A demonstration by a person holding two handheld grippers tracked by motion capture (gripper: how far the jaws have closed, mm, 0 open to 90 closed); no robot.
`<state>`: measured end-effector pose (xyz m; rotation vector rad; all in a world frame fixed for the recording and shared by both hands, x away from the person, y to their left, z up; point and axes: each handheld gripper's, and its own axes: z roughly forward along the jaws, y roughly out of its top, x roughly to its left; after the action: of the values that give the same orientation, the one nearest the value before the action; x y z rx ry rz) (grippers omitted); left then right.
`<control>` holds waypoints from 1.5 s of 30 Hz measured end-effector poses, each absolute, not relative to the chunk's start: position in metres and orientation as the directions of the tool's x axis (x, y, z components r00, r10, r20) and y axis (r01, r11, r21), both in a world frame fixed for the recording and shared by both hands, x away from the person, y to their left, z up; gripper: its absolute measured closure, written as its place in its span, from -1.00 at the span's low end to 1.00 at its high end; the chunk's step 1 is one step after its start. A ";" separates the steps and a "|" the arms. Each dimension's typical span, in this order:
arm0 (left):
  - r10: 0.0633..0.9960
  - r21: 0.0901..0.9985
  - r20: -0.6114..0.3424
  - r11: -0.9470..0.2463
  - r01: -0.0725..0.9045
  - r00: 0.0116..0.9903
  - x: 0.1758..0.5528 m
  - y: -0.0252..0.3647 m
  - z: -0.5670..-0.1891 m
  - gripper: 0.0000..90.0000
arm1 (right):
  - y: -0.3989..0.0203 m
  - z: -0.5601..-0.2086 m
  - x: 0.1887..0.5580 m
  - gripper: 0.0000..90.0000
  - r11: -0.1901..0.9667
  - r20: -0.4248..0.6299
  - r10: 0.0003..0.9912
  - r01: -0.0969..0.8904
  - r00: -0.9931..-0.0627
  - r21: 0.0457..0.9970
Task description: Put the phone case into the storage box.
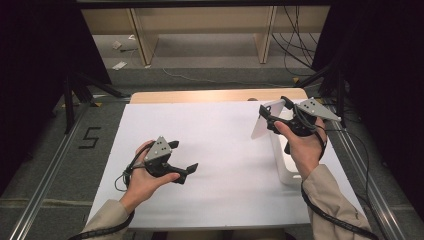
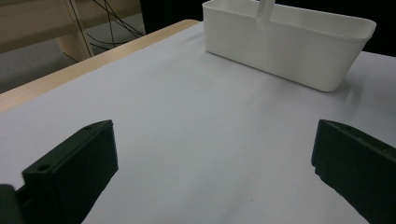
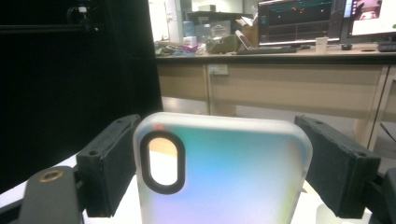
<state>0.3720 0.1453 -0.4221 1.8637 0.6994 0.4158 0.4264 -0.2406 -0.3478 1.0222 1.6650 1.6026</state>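
A frosted, translucent phone case [image 3: 233,182] with a dark-rimmed camera cutout stands upright between the two black jaws of my right gripper [image 3: 219,168]. The gripper is shut on its side edges. In the high view the case [image 1: 260,128] is held tilted in the air at the table's far right, with the right gripper [image 1: 274,108] on it, over the far end of a white bin [image 1: 286,170]. My left gripper [image 1: 184,156] rests at the left middle of the white table top [image 1: 220,150], open, with nothing between its jaws. In its own view the left gripper [image 2: 212,172] faces the bin [image 2: 289,46].
The white sheet covers a wooden table whose bare far edge [image 1: 215,95] shows. Metal rails [image 1: 45,185] run along both sides of the table. Cables [image 1: 300,45] lie on the floor beyond, by wooden shelving [image 1: 200,20]. Desks with monitors [image 3: 299,21] stand farther off.
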 end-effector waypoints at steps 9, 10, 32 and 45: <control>0.640 0.922 -0.035 -0.276 0.272 0.767 0.372 0.146 -0.422 -1.00 | -0.248 -0.346 0.427 -0.60 -0.039 0.090 0.860 0.113 -0.501 0.993; 0.640 0.922 -0.034 -0.276 0.271 0.767 0.372 0.146 -0.422 -1.00 | -0.249 -0.345 0.427 -0.60 -0.039 0.089 0.862 0.111 -0.499 0.993; 0.642 0.923 -0.034 -0.275 0.271 0.766 0.373 0.146 -0.422 -1.00 | -0.263 -0.345 0.429 -0.60 -0.042 0.086 0.885 0.106 -0.457 0.993; 0.644 0.923 -0.033 -0.273 0.270 0.764 0.373 0.147 -0.422 -1.00 | -0.272 -0.344 0.429 -0.60 -0.050 0.090 0.899 0.104 -0.428 0.993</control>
<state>0.3727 0.1467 -0.4218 1.8594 0.7025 0.4247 0.4292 -0.2716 -0.3435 1.0867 1.5702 1.5463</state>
